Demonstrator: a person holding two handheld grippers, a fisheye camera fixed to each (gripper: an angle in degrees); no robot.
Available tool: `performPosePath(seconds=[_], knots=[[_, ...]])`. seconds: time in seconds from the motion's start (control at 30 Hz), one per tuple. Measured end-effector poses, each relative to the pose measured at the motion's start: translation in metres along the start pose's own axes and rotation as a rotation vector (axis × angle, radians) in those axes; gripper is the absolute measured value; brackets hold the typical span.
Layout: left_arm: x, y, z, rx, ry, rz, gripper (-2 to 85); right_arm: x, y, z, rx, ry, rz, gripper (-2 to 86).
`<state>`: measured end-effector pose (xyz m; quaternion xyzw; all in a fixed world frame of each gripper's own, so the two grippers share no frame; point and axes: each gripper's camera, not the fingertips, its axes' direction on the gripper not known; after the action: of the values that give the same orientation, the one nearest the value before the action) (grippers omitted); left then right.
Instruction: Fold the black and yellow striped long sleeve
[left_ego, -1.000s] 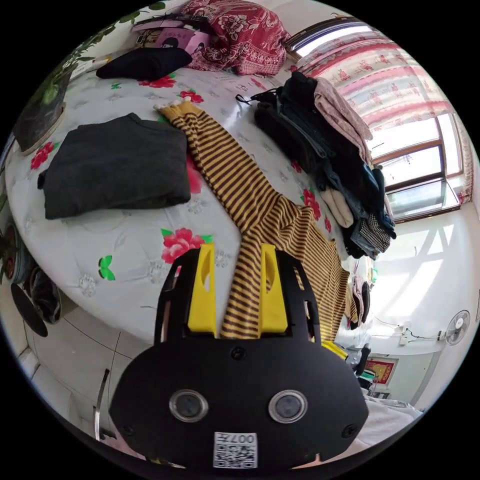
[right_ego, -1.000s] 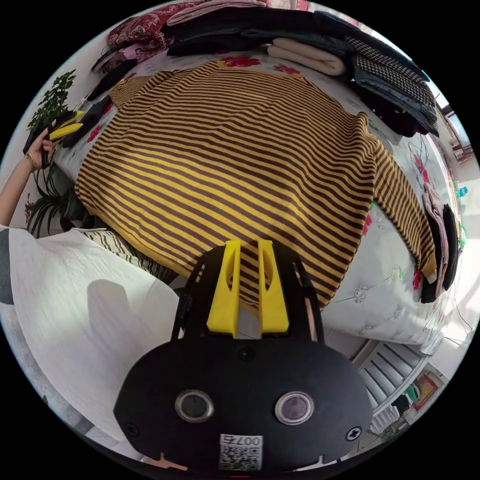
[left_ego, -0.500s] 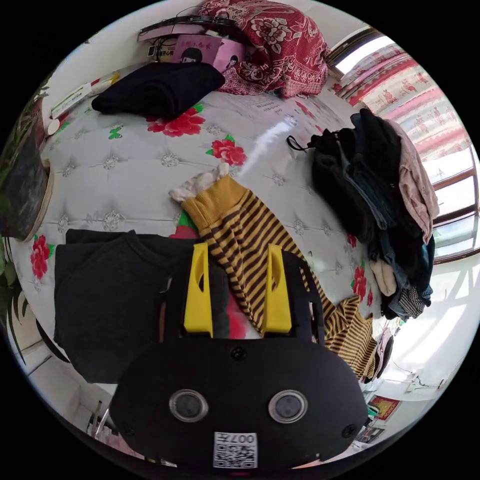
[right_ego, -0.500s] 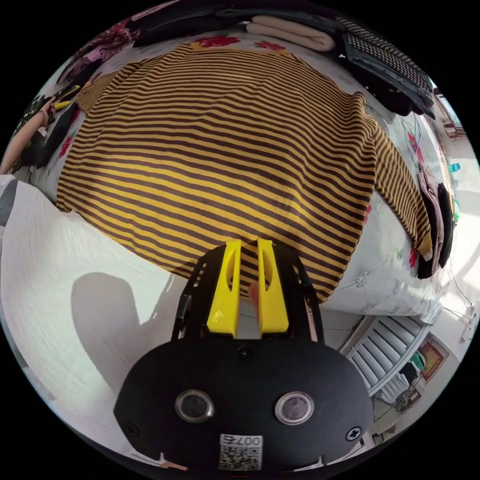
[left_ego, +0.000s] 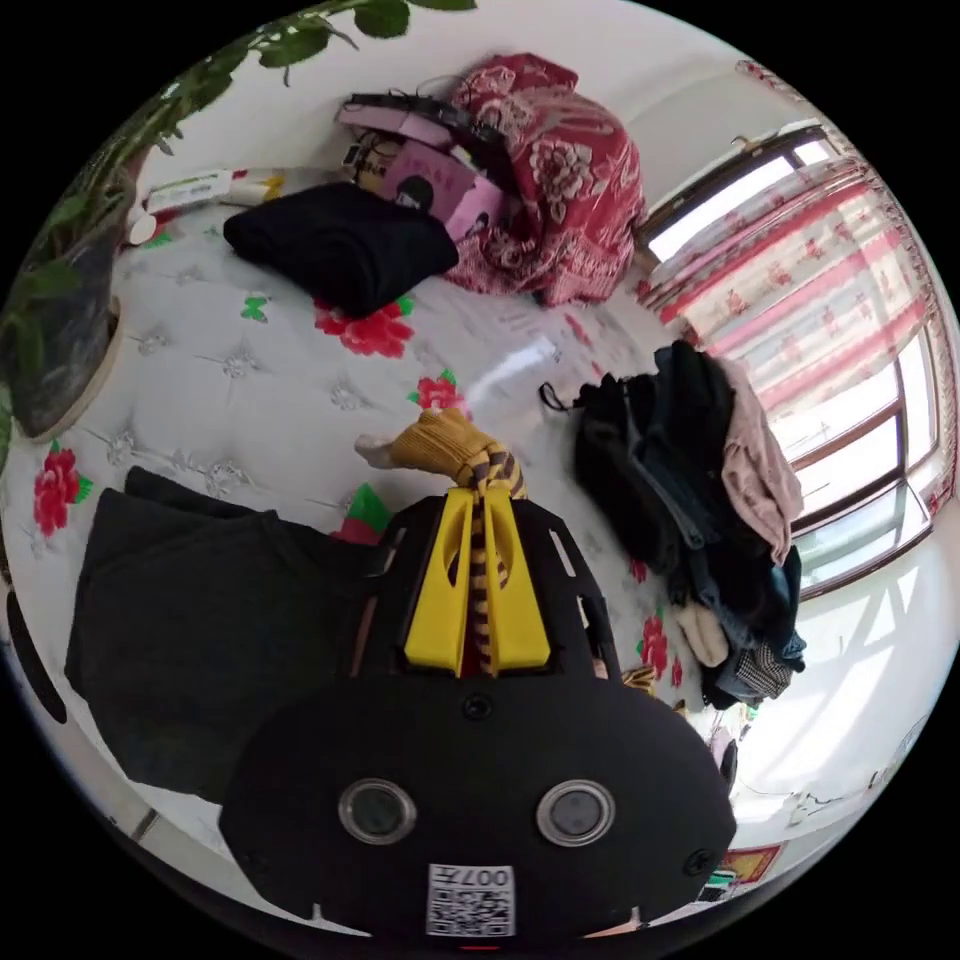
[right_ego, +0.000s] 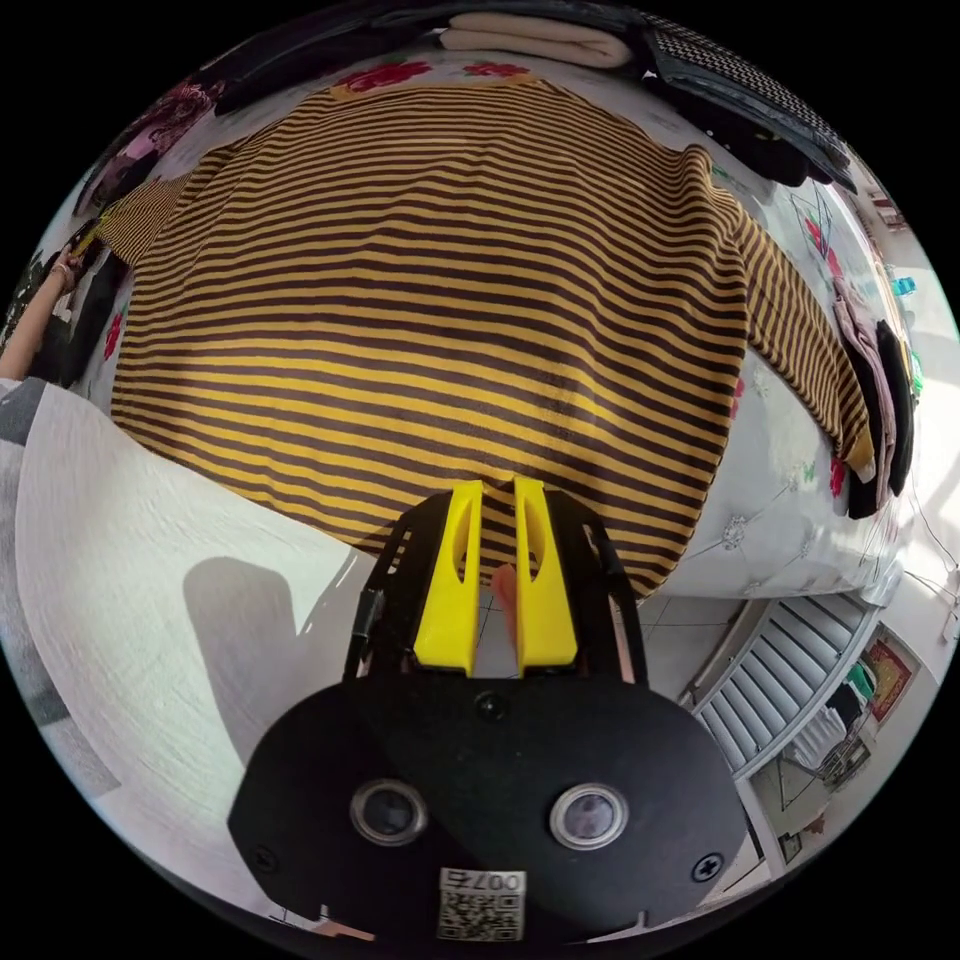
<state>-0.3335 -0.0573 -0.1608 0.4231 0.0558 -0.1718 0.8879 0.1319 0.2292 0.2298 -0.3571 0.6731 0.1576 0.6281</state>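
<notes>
Striped shirt (right_ego: 450, 280) lies spread flat on the bed (right_ego: 780, 520), body widthways before the right hand-held gripper (right_ego: 497, 490), hem at the near bed edge. Its two sleeves run outward to either side.

Left hand-held gripper (left_ego: 478, 500): jaws closed narrow on the one sleeve (left_ego: 487, 480) just behind the cuff (left_ego: 440, 448); the striped fabric runs down the slot between them. Sleeve's long axis lies in line with the jaws, cuff pointing away.

Right hand-held gripper: jaws narrow, small gap, at the hem; cannot tell whether they pinch the fabric.

Judgement: the left hand is set to carry the sleeve across the body.

Writing: code stickers on both grippers, not read. No brand legible.
</notes>
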Motion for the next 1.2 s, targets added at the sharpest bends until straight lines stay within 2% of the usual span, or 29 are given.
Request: performPosePath(seconds=[0.1, 0.23, 0.33, 0.43, 0.5, 0.53, 0.6, 0.63, 0.7, 0.8, 0.9, 1.07, 1.2], knots=[[-0.019, 0.017, -0.063, 0.163, -0.024, -0.041, -0.9, 0.015, 0.008, 0.002, 0.029, -0.065, 0.033, 6.7], [-0.059, 0.054, -0.09, 0.201, -0.052, -0.193, -0.9, 0.041, 0.024, -0.006, 0.139, -0.212, 0.074, 5.9], [-0.027, 0.074, -0.092, 0.171, -0.005, -0.074, -0.8, 0.06, 0.035, -0.017, 0.223, -0.288, 0.098, 5.5], [0.073, 0.096, -0.089, 0.148, 0.084, 0.243, -0.7, 0.079, 0.047, -0.03, 0.337, -0.328, 0.11, 5.5], [0.179, 0.145, -0.088, 0.103, 0.228, 0.579, -0.3, 0.098, 0.058, -0.039, 0.431, -0.375, 0.148, 5.6], [0.205, 0.163, -0.088, 0.087, 0.269, 0.666, -0.1, 0.103, 0.061, -0.041, 0.458, -0.39, 0.162, 5.7], [0.293, 0.254, -0.085, 0.011, 0.43, 0.957, 2.2, 0.124, 0.08, -0.044, 0.566, -0.46, 0.227, 5.8], [0.31, 0.279, -0.081, -0.024, 0.471, 1.011, 3.0, 0.13, 0.085, -0.043, 0.589, -0.478, 0.247, 5.9], [0.356, 0.382, -0.053, -0.224, 0.537, 1.17, 9.0, 0.152, 0.105, -0.035, 0.653, -0.534, 0.322, 6.3], [0.36, 0.49, -0.01, -0.469, 0.457, 1.222, 10.6, 0.179, 0.128, -0.016, 0.667, -0.585, 0.408, 7.0], [0.325, 0.549, 0.007, -0.574, 0.297, 1.212, 9.5, 0.197, 0.144, 0.001, 0.667, -0.609, 0.442, 7.7], [0.255, 0.546, 0.023, -0.649, 0.059, 1.038, 8.5, 0.198, 0.129, 0.016, 0.611, -0.558, 0.348, 8.2], [0.222, 0.514, 0.033, -0.597, -0.061, 0.846, 7.9, 0.182, 0.094, 0.019, 0.576, -0.527, 0.197, 8.7]])
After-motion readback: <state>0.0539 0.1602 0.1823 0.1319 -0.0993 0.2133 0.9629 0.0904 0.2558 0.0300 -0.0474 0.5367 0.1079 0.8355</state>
